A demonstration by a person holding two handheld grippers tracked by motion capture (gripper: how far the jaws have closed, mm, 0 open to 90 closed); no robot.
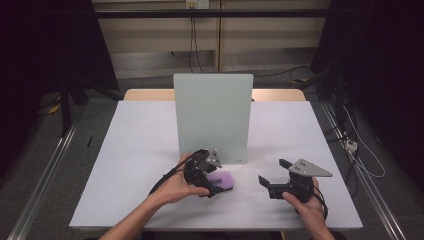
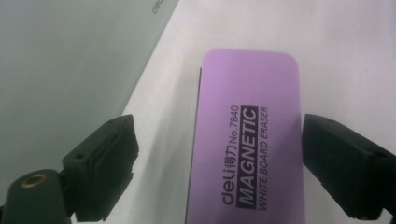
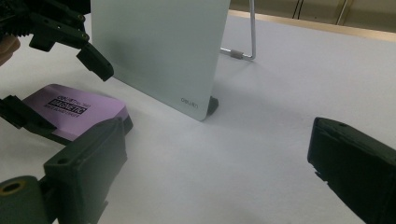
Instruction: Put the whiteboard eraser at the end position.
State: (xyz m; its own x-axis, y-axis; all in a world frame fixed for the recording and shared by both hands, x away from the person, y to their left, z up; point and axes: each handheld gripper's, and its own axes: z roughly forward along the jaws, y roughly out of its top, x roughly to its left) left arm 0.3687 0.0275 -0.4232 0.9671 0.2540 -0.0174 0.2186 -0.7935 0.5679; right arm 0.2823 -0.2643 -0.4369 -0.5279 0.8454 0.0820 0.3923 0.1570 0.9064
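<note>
Black jaws of the left tool (image 2: 219, 163) stand wide on either side of the purple whiteboard eraser (image 2: 250, 140), with clear gaps at both flanks; nothing gripped. Eraser lies flat, label up, on the white surface (image 1: 140, 150), just in front of the upright glass board (image 1: 212, 117), near its lower left corner. In the high view the left tool (image 1: 212, 187) sits right over the eraser (image 1: 222, 180), held in the left hand (image 1: 175, 187).

Right tool (image 1: 272, 172) rests apart to the right, jaws spread, empty, above bare surface. Its own view shows the board's wire stand (image 3: 245, 42) behind.

Step in hand, as I judge it: taking hold of the eraser, or having just let it go; pictures cannot settle which. If grasping:
- centre the jaws across the eraser's short width, pads square to its long edges
- come low enough to catch the body, not just the top face
- close evenly so it does not skid toward the board
- lift straight up, clear of the glass.
</note>
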